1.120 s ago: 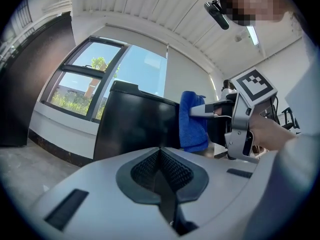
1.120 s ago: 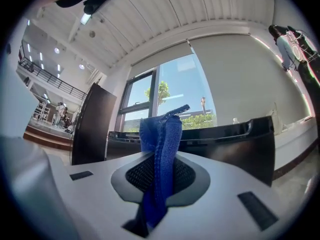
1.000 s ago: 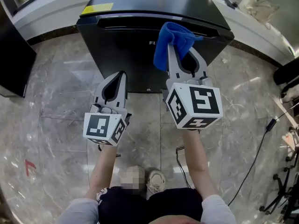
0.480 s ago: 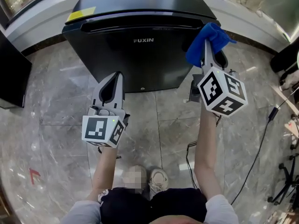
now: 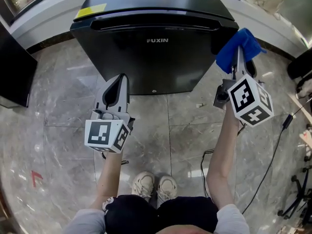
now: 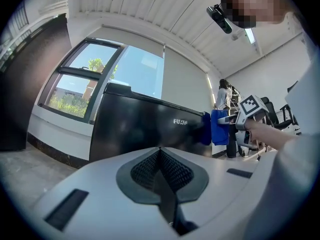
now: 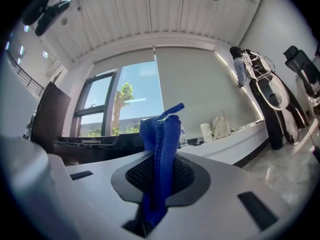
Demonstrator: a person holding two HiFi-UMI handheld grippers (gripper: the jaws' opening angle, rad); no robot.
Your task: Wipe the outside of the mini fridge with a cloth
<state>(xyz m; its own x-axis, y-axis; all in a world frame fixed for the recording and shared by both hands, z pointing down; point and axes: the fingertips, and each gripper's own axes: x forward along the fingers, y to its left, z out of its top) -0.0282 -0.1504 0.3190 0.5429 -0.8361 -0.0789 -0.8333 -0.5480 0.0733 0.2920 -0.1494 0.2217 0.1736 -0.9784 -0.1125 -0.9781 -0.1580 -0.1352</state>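
The black mini fridge (image 5: pixel 156 43) marked FUXIN stands on the floor ahead of me; the left gripper view shows its front (image 6: pixel 145 129). My right gripper (image 5: pixel 237 52) is shut on a blue cloth (image 5: pixel 236 48), held beside the fridge's right front corner. In the right gripper view the cloth (image 7: pixel 162 154) stands pinched between the jaws. My left gripper (image 5: pixel 118 84) hangs shut and empty in front of the fridge's lower left, apart from the door. From the left gripper view the blue cloth (image 6: pixel 218 127) shows at the fridge's right edge.
A yellow sticker (image 5: pixel 91 10) sits on the fridge top's left corner. A dark cabinet (image 5: pixel 12 67) stands at the left. A white ledge (image 5: pixel 265 21) runs behind on the right. A black cable (image 5: pixel 273 150) trails over the marble floor at right.
My right gripper has carried the blue cloth from the fridge door's upper front rightward to its right corner. The left gripper has stayed in place.
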